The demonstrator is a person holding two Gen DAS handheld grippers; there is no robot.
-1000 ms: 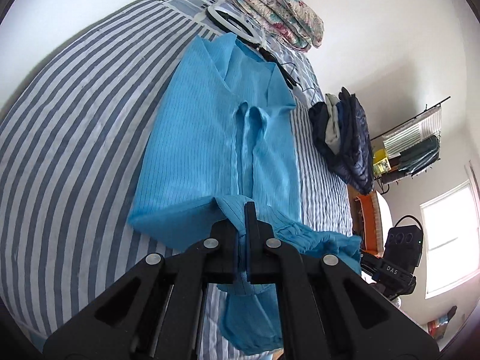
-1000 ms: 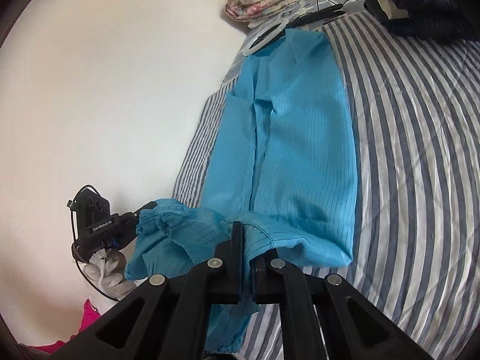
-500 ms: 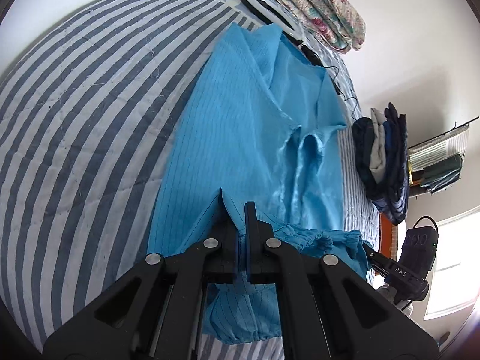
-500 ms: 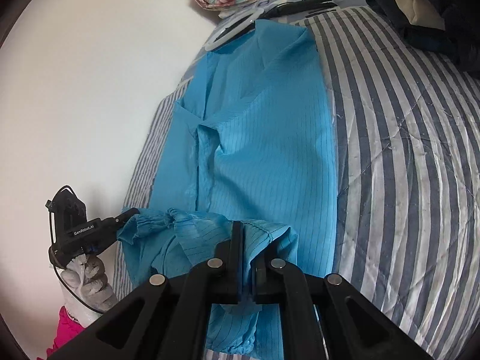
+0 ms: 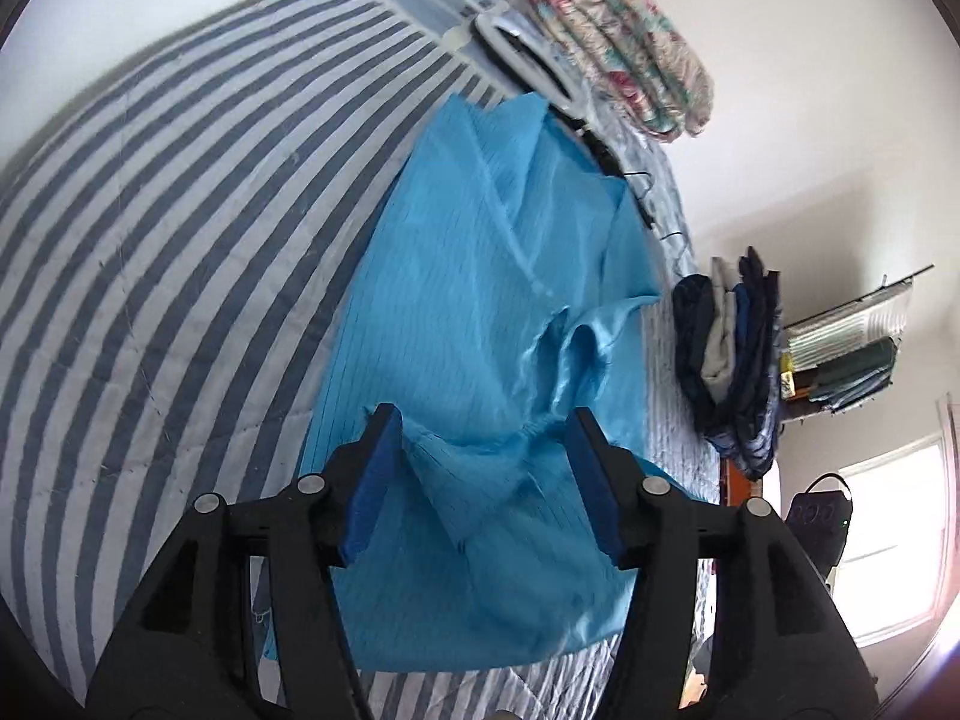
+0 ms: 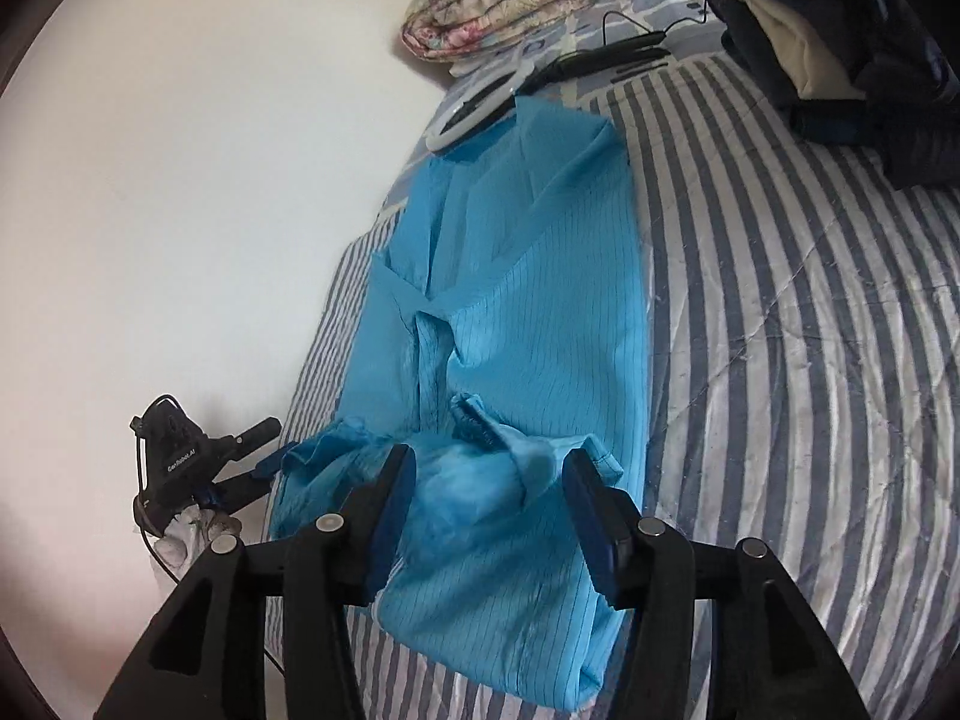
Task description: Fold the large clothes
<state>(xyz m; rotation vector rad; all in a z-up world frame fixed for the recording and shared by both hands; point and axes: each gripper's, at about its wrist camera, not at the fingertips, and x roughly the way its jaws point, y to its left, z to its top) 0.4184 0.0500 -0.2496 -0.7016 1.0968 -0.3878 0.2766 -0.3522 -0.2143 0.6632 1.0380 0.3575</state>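
Left wrist view, bed: striped quilt [image 5: 150,276] fills the frame, and on the side of the blue garment away from the dark clothes it lies wide and bare out to the wall.
Right wrist view, bed: more bare stripes [image 6: 810,360] run beside the garment's straight long edge, free up to the dark pile.
Blue garment: pinstriped cloth [image 5: 468,300] lies lengthwise down the middle of the bed, its near hem folded up onto the body, collar end toward the pillows!
Garment edges: one long side runs straight and clean [image 6: 639,324]; the other is rumpled, with a gathered cuff [image 6: 474,417] lying on top of the fold.
Floral bedding: a folded bundle [image 5: 618,42] sits beyond the garment's collar end.
Dark clothes pile: stacked [image 5: 732,354] beside the garment, just apart from its wrinkled edge.
White ring: it rests [image 5: 528,60] at the collar tip, touching or nearly so.
Black cable: it trails [image 6: 606,57] past the collar.
Left gripper: the tongs [image 5: 483,480] are opening, fold between them, pads clear of the cloth.
Right gripper: it [image 6: 486,516] is opening too, over the folded corner, cloth loose between the pads.
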